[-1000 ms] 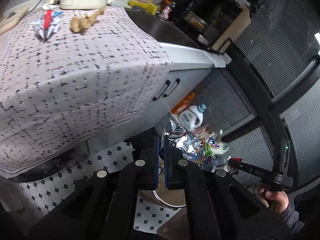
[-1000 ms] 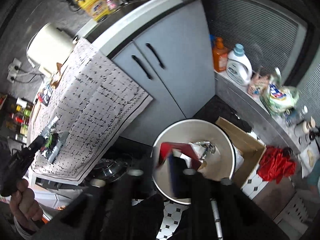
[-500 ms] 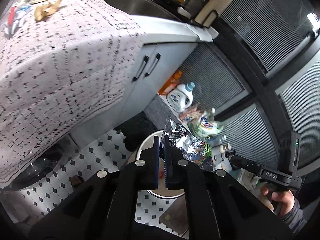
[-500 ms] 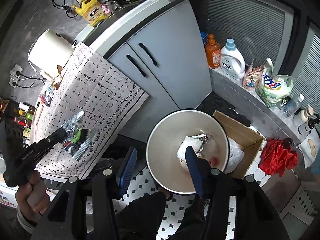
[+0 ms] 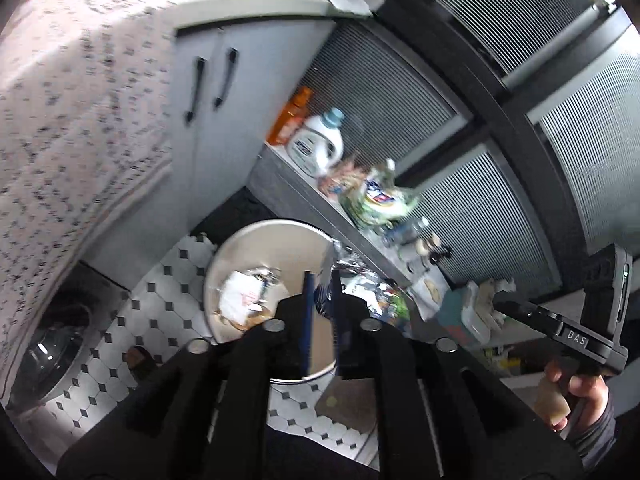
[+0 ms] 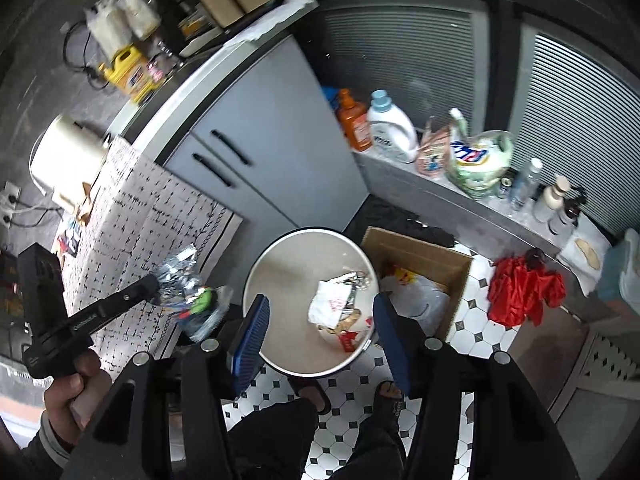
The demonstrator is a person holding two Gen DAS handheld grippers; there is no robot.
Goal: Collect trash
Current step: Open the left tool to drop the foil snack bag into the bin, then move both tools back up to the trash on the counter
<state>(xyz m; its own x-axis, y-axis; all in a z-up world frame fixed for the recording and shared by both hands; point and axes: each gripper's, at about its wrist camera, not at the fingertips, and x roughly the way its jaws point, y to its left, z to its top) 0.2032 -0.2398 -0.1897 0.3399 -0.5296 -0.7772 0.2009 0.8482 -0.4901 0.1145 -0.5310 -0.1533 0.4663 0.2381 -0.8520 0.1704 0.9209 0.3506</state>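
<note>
Black-and-white tiled floor (image 6: 476, 332) fills the lower part of both views; grey cabinet doors (image 6: 256, 152) sit at upper centre of the right wrist view, a patterned cloth (image 6: 160, 216) hangs at left. We note a round metal bin (image 6: 276, 264) at frame centre in the right wrist view. Inside it lie crumpled white paper (image 6: 332, 306) and a red scrap (image 6: 347, 339).

We see the left gripper (image 5: 321, 308) at lower centre of its own view, fingers pressed nearly together and pinching a crinkled foil wrapper (image 5: 362, 284). That wrapper sits over the bin's right rim in this view. In the right wrist view the same wrapper (image 6: 188, 292) appears at centre left, just left of the bin and in front of the cloth.

Right gripper (image 6: 320, 336) is spread wide, nothing between its blue pads (image 6: 252, 332); the bin opening shows between them.

Cardboard box (image 6: 452, 272) touches the bin's right side. Red cloth (image 6: 524, 292) lies on the tiles at right. White detergent bottle (image 6: 390, 130) and orange bottle (image 6: 354, 124) stand on a grey ledge (image 6: 404, 184), upper centre.
</note>
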